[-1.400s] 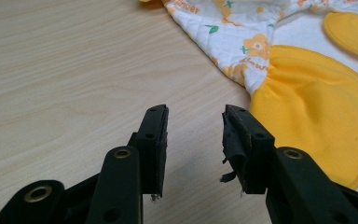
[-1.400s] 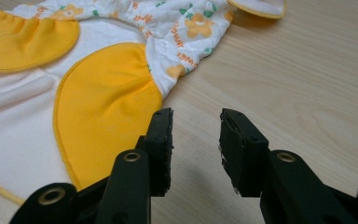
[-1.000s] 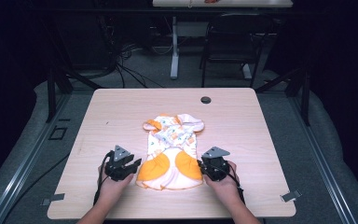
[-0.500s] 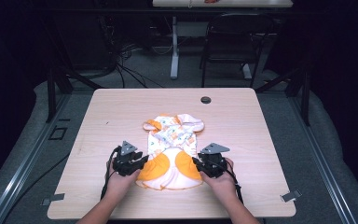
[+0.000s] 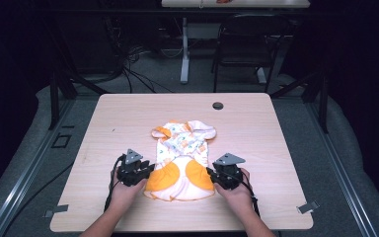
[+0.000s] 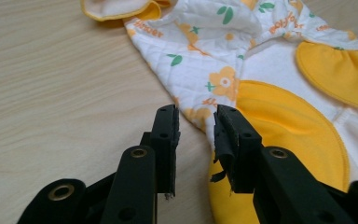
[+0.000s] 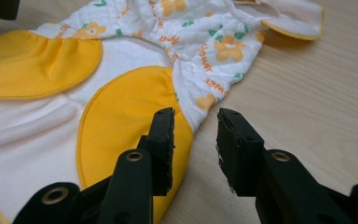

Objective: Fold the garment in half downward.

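My left gripper (image 5: 145, 170) and right gripper (image 5: 213, 174) flanked the baby garment (image 5: 181, 160), which lay flat mid-bench (image 5: 276, 148). Left's jaws had just been closing, right's opening; neither gripped cloth. Folding, I judged, remained undone.

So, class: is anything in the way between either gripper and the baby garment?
Nothing visible. The left gripper and right gripper stand open at opposite side edges of the garment, with bare table beside them.
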`<state>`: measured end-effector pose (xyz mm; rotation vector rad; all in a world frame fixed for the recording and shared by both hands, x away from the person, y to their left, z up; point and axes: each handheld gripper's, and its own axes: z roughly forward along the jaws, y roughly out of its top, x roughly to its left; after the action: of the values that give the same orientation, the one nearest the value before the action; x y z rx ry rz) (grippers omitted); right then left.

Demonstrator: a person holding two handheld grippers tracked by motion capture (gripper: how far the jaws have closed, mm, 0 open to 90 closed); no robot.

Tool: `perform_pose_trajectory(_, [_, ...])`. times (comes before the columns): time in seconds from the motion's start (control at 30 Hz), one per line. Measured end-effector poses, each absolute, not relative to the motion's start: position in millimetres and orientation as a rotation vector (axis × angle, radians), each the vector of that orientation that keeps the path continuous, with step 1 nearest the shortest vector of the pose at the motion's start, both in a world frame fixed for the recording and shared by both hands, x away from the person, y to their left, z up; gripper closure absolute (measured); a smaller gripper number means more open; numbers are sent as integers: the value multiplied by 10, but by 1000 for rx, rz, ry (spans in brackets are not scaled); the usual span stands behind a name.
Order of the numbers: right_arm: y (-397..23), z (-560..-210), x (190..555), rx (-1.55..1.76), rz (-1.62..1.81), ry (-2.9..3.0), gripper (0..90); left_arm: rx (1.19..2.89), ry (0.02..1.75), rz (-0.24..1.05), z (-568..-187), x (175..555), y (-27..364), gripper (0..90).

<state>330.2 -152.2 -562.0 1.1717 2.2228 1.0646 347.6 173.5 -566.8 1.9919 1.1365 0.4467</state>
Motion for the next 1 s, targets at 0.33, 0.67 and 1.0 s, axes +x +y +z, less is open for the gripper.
perform_pose_trajectory(0.33, [-1528, -5625, 3280, 1179, 1082, 2199, 651, 2018, 1119, 454, -5688, 3462, 1672, 703])
perform_pose_trajectory(0.67, [-1319, -5728, 3482, 1153, 1013, 2283, 816, 2051, 1111, 441, -5747, 3628, 1489, 864])
perform_pose_trajectory(1.0, [-1203, -5783, 3575, 1125, 969, 2349, 891, 2088, 1088, 422, -5819, 3645, 1470, 898])
